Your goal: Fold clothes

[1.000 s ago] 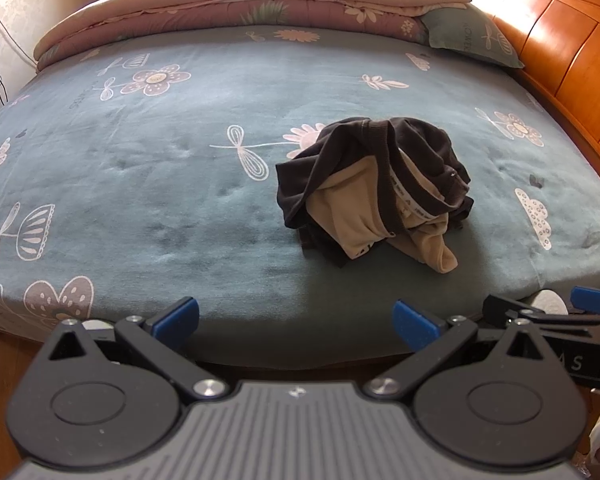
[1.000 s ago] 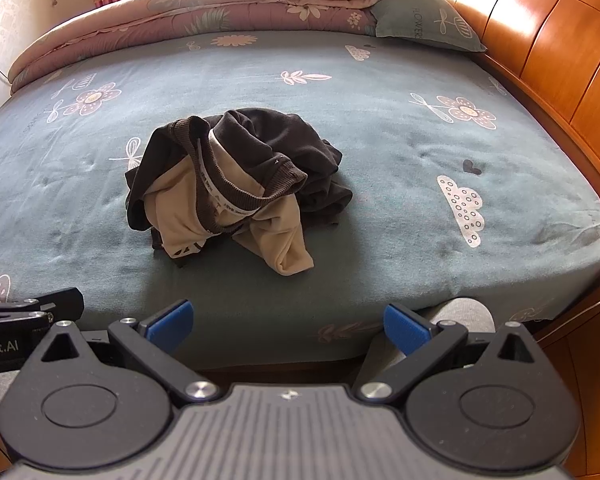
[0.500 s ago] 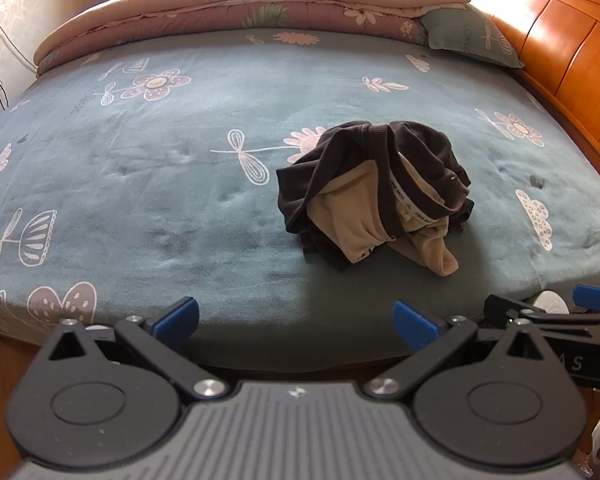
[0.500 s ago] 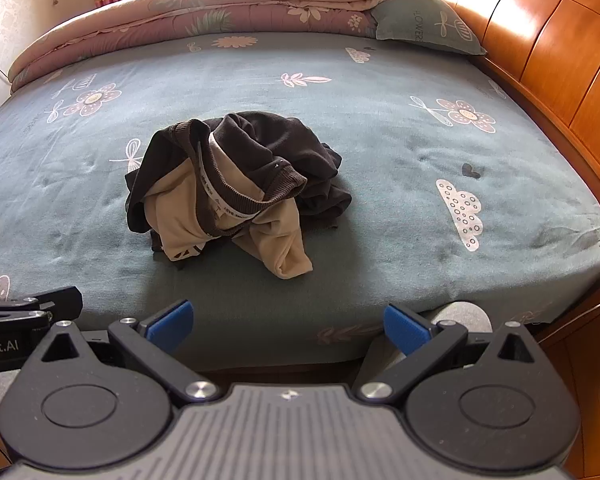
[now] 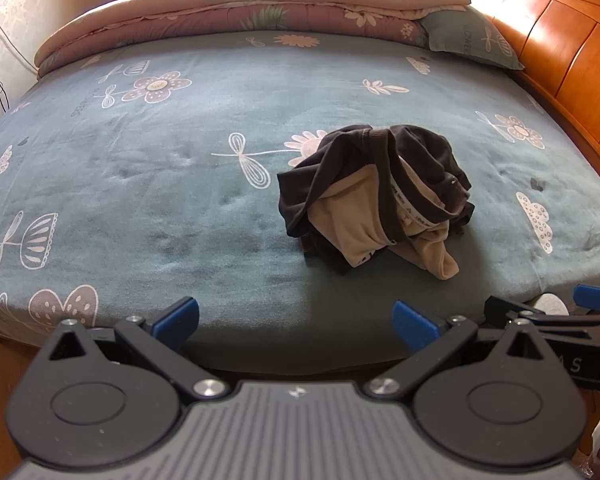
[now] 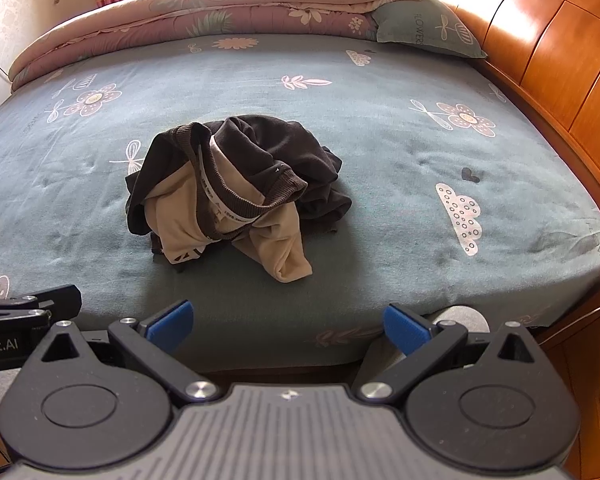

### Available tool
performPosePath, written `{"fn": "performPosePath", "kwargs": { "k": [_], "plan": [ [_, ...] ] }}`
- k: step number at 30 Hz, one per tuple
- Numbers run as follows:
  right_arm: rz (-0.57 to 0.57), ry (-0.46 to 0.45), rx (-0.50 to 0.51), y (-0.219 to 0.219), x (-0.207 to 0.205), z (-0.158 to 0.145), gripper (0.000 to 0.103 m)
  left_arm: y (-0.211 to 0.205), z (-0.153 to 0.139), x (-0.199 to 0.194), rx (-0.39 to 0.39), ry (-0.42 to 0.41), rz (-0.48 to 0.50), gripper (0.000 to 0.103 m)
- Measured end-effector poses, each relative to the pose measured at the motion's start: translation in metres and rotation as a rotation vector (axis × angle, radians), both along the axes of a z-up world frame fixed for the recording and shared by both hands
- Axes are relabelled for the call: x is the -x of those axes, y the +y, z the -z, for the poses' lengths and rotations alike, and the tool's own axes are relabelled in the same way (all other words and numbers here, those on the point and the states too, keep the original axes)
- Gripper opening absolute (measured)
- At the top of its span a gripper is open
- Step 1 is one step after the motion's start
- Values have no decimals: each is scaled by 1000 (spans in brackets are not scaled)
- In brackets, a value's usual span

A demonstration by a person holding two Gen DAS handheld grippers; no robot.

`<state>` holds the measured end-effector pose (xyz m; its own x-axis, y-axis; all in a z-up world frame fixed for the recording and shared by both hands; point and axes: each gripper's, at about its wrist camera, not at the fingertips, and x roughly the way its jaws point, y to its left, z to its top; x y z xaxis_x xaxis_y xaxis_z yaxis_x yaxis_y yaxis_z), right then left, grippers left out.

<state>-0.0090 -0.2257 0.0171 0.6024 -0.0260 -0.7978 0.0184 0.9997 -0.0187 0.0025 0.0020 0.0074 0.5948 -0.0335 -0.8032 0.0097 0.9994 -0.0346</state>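
a crumpled dark brown and beige garment (image 5: pixel 373 196) lies heaped on the teal flower-printed bed sheet (image 5: pixel 140 200), well ahead of the left tool (image 5: pixel 296 320), whose blue-tipped fingers (image 5: pixel 176 318) stand wide apart, empty.

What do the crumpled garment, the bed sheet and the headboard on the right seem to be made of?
Crumpled garment: apparently soft knit, dark brown outside with a tan fleece-like lining and a ribbed hem; it slumps in loose folds.
Bed sheet: probably plush, brushed fabric; its matte teal nap shows darker rubbed patches and dimples.
Headboard: looks like varnished wood, orange and glossy with visible grain.
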Motion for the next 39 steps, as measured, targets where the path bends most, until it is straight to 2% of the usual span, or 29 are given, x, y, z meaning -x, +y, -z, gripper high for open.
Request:
{"fn": "performPosePath", "kwargs": {
  "k": [39],
  "plan": [
    [-12,20,-4,0,-9,6,103,0,4,-8,-2,-3,24,103]
  ]
}}
